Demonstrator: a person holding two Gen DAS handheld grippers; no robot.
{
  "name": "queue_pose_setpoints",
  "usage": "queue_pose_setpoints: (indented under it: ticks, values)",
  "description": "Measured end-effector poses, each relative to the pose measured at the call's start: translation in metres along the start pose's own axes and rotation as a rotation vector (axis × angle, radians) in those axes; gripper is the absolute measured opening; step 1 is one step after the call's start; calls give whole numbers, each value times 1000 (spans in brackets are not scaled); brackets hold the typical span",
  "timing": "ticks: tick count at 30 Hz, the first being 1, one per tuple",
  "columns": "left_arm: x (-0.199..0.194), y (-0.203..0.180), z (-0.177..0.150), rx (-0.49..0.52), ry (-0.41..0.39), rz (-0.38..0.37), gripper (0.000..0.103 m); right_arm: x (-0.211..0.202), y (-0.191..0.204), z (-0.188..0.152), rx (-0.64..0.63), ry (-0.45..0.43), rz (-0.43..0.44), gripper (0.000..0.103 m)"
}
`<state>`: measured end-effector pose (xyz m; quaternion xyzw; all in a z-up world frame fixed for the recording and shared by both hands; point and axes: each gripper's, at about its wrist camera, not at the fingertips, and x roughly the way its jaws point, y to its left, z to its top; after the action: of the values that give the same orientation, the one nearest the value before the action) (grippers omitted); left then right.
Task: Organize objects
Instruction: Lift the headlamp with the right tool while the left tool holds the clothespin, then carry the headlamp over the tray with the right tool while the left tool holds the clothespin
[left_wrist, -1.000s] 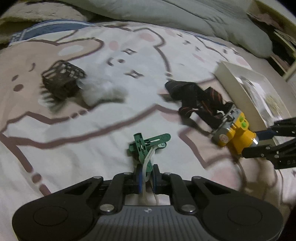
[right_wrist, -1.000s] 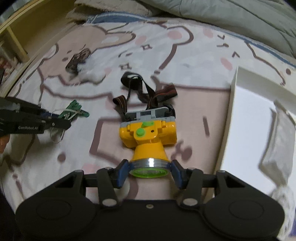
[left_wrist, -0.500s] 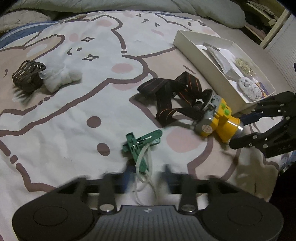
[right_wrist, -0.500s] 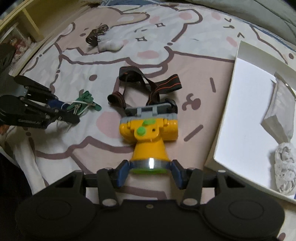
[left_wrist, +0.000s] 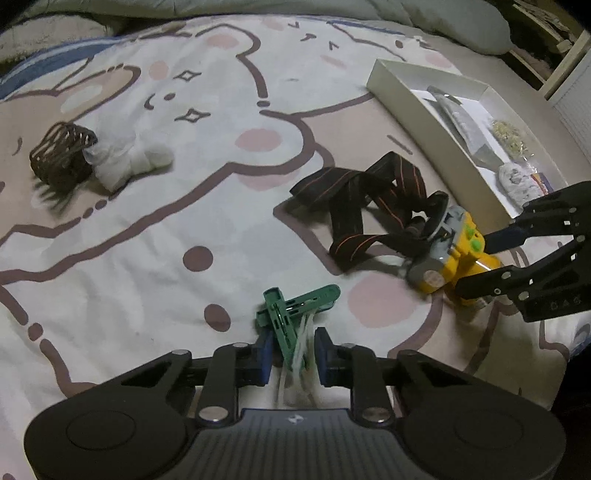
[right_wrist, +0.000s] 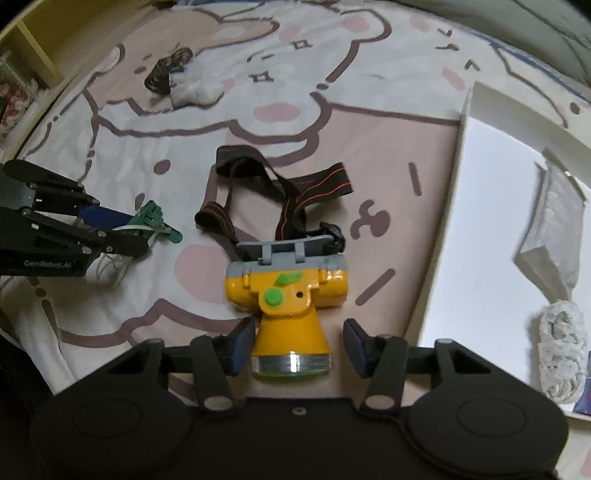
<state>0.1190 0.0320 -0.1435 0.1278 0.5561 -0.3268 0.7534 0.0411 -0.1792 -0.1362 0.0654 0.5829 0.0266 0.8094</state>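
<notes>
Headlamp (right_wrist: 288, 295) is seen lying on the bed (left_wrist: 147, 229), just beside the white box (left_wrist: 399, 88). Its yellow cone is flanked by the closing right hand-held gripper (right_wrist: 299, 347), pads apparently not yet pressing. Green clips (left_wrist: 291, 314) are straddled by the closing left hand-held gripper (left_wrist: 293, 354). Slipping off the tapered cone could be caused; straps (left_wrist: 354, 199) might snag.

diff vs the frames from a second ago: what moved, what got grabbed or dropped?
The right tongs let go of the yellow headlamp: a gap now shows on one side, though the jaws are closing again. The left tongs opened off the green clips and are closing around them again, the white cord between the jaws. The wicker ball, white cloth and white box stayed put.
</notes>
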Motion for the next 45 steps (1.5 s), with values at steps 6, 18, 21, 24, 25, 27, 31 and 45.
queue_pose_setpoints:
  ticks: [6,18,21,24,25,27,31,45]
  values:
    - [10,3,1,-62,5,-2,25,14,8,4,-40,23,-14,43]
    - [-4,7,6,-107,-132,9,18,8,2,9,-25,-48,-7,43]
    - [-17,10,11,-122,-189,15,18,-7,-5,14,-4,-124,-16,43]
    - [-31,10,17,-134,-250,28,18,-22,-11,20,14,-196,-23,43]
    - [-36,9,19,-135,-271,31,18,-27,-12,21,13,-219,-31,43]
    - [-44,7,22,-131,-313,44,18,-35,-14,25,20,-260,-34,43]
    - [-57,3,29,-125,-373,61,18,-48,-14,30,16,-331,-56,43]
    - [-80,-9,50,-124,-468,62,18,-79,-28,39,61,-457,-90,43]
